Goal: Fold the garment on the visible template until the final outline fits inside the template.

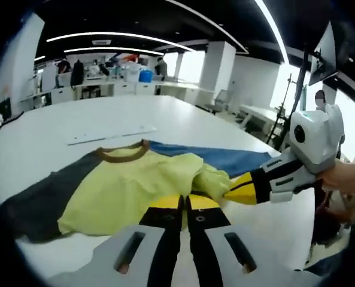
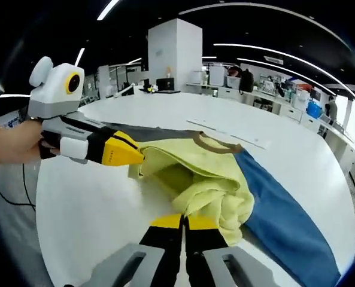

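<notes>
Left gripper view looked along the left tongs (image 1: 185,202), whose two black-and-yellow jaws stood pressed together with the near hem of the garment (image 1: 129,185) pinched at their yellow tips. Ahead of those tips the garment lay spread on the white surface (image 1: 93,119): a yellow-green body with a brown collar (image 1: 123,153) at its far edge, a dark grey sleeve (image 1: 39,200) running out to the left, and a blue sleeve (image 1: 225,158) running to the right. The right tongs (image 1: 230,192) came in from the right, clenched on a bunched fold of the yellow cloth just beside the left tips; a hand (image 1: 345,176) held them, cut off at the edge.

Right gripper view showed the right tongs (image 2: 184,222) closed at the bottom with the yellow cloth heaped over their tips, so the exact grip point was hidden. The left tongs (image 2: 138,156) entered from the left, held by a hand (image 2: 15,143), gripping the lifted yellow edge. The fold's underside was in shadow and hard to read. A pale flat strip (image 2: 228,134) lay on the surface beyond the collar; whether it was the template could not be told.

Behind stretched an open office with white pillars (image 2: 174,54), ceiling light strips, desks and blurred distant people.
</notes>
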The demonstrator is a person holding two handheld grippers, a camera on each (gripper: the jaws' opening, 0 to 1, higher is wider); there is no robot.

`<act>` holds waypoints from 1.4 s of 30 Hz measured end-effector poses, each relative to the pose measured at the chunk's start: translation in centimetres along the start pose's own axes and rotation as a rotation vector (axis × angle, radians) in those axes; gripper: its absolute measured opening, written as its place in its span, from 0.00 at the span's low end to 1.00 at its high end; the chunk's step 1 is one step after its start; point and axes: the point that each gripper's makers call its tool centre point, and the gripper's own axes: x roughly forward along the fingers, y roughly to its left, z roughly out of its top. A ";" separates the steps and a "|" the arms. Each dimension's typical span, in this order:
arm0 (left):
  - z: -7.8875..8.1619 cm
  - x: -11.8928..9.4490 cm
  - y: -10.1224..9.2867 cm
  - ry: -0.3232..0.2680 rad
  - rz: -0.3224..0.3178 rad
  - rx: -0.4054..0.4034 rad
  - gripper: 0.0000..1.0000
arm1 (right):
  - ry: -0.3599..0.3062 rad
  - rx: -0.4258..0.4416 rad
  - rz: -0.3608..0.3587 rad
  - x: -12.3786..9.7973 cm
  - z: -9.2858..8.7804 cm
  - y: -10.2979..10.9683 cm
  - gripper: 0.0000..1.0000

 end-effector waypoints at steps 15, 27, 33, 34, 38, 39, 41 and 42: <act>-1.3 -4.9 0.4 0.026 0.000 0.032 0.00 | -0.009 0.064 0.025 -3.1 -0.5 0.7 0.00; -1.1 -8.8 0.6 -0.006 -0.008 0.065 0.00 | 0.018 0.049 0.056 -5.3 -1.6 1.6 0.00; -2.0 -10.2 1.0 0.019 -0.007 0.072 0.00 | 0.030 0.042 0.046 -6.3 -2.0 1.6 0.00; -2.4 -10.5 1.2 0.037 -0.002 0.074 0.00 | 0.037 0.039 0.043 -6.5 -2.2 1.6 0.00; -3.4 -11.3 1.3 0.069 -0.001 0.073 0.00 | 0.047 0.047 0.036 -7.3 -2.6 1.5 0.00; -3.6 -11.5 1.3 0.078 0.000 0.073 0.00 | 0.051 0.049 0.034 -7.5 -2.8 1.5 0.00; -4.1 -12.0 1.3 0.092 -0.002 0.067 0.00 | 0.059 0.045 0.029 -7.8 -3.0 1.5 0.00; -4.2 -12.1 1.3 0.095 -0.002 0.066 0.00 | 0.060 0.045 0.027 -8.0 -3.1 1.5 0.00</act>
